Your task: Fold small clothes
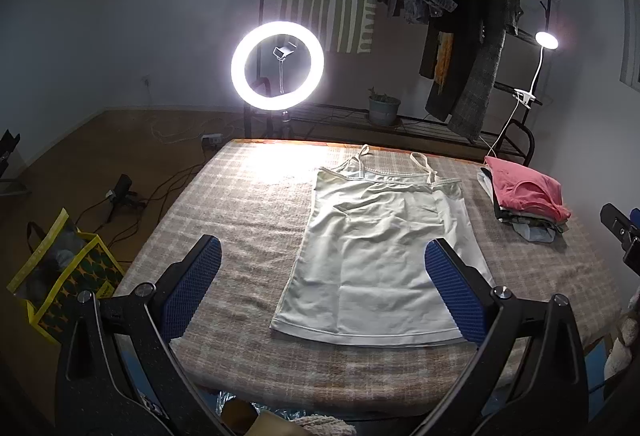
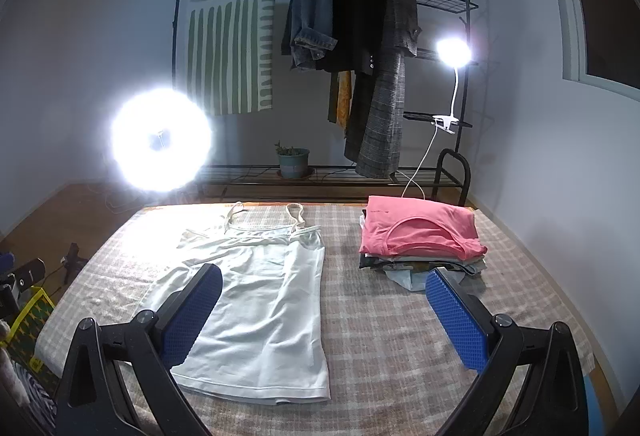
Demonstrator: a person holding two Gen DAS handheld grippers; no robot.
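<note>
Both of your tools are hovering over the near end of the bench with their blue-padded fingers spread wide and nothing between them. Your left tool (image 1: 322,294) is framing the lower half of the white camisole (image 1: 376,256), its right finger (image 1: 454,290) overlapping the garment's right edge in the view while the left finger sits out over bare cloth. Your right tool (image 2: 324,316) is pointing more to the right, so its left finger (image 2: 192,316) is crossing the camisole (image 2: 260,308) and its right finger is reaching toward the stack.

That camisole is lying flat and unfolded on the checked bench cover (image 1: 248,220), hem toward you, thin straps trailing toward the far edge, with a few soft creases across the middle.

Just beside it, to its right and apart from it, a pile of folded clothes (image 2: 420,244) is sitting with a pink top (image 1: 524,187) on it and darker and pale pieces showing beneath.

Beyond the far edge a ring light (image 1: 277,65) is glaring on its stand, and a clip lamp (image 2: 452,53) is shining from a black garment rack (image 2: 464,15) where a denim jacket (image 2: 310,7) and dark coats are hanging. A potted plant (image 2: 294,159) is standing on the rack's low shelf. On the floor at your left, a yellow-trimmed bag (image 1: 60,276) is standing open.
</note>
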